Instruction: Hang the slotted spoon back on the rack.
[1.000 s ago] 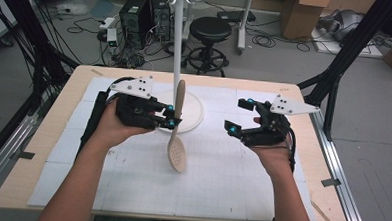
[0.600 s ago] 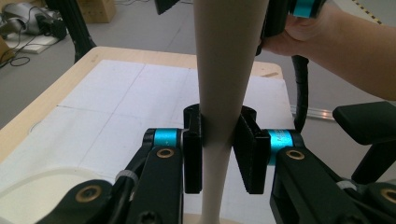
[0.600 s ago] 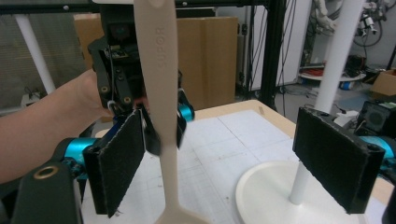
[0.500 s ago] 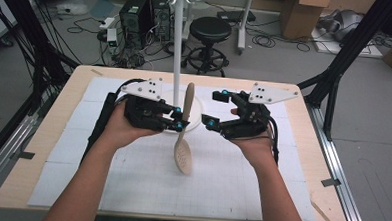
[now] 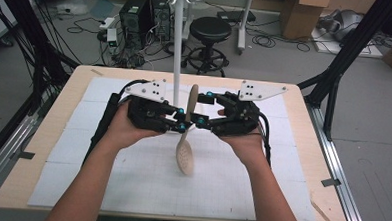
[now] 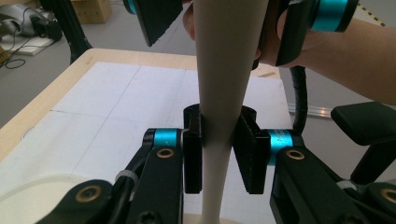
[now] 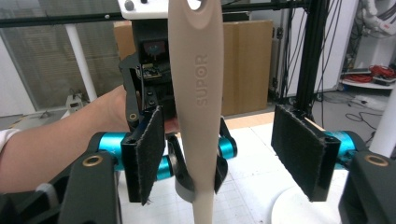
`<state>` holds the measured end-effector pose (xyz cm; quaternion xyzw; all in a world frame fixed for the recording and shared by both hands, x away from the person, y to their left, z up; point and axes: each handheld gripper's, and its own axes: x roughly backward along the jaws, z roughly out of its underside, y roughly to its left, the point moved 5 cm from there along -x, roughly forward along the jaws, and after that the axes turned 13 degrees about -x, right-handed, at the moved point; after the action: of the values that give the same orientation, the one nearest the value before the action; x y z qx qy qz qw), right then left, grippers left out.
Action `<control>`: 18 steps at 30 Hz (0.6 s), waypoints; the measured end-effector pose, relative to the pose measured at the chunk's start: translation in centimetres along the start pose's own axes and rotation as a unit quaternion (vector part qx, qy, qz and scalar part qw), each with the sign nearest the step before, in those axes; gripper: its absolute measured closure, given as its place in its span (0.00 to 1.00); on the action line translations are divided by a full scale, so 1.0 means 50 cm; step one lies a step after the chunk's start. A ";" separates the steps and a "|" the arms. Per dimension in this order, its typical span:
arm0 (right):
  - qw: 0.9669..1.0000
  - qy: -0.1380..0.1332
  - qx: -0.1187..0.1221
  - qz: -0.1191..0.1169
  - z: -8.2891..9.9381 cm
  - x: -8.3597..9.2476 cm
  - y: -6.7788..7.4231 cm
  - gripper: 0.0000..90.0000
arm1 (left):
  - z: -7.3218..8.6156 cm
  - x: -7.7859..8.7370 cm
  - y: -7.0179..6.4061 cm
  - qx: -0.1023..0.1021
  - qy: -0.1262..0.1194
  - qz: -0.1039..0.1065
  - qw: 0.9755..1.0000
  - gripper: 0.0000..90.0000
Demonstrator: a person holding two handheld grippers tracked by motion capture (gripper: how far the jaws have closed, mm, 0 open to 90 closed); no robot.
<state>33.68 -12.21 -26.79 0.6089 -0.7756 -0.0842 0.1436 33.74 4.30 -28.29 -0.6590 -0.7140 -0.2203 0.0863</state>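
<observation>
Spoon is off the surface, centre of the high view, hanging roughly upright: bowl end down toward the bottom of frame, handle tip up beside the white stand pole.

What changed: a second ago the right tool sat well to the right of the spoon with jaws fully spread. It has since moved left across the frame to the handle, and its jaws have just been closing. The spoon itself tipped a little more upright; otherwise same spot.

Left tool: pinching the spoon's handle, pads pressed on both sides in the left gripper view. No change in that grip.

Right tool: part spread. In the right gripper view the handle stands between the pads, close to the left pad, clear gap to the right pad. Not gripping yet.

My read: this is a handover, or a two-tool hold, just before contact. Load is carried by the left tool alone. Right needs to centre on the handle before finishing the close, else one pad lands first and shoves the spoon sideways in the left grip.

Pose: both forearms come up from the bottom edge of the high view and converge mid-surface. Tools lie about level, tips facing each other, left from the left, right from the right, slightly higher on the handle.
</observation>
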 end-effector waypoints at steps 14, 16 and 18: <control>1.000 0.004 0.009 -0.020 -0.002 -0.020 0.008 0.58 | -0.006 -0.006 -0.005 -0.006 -0.006 0.005 1.000 0.83; 1.000 -0.001 0.009 -0.026 -0.003 -0.020 0.011 0.63 | -0.006 -0.005 -0.006 -0.006 -0.005 0.004 1.000 0.83; 0.999 -0.002 0.013 -0.031 -0.004 -0.020 0.013 0.67 | -0.006 -0.004 -0.005 -0.003 -0.007 0.003 1.000 0.83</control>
<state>33.37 -11.06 -26.54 0.6344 -0.7576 -0.0793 0.1314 33.44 3.98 -28.15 -0.6627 -0.7119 -0.2181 0.0799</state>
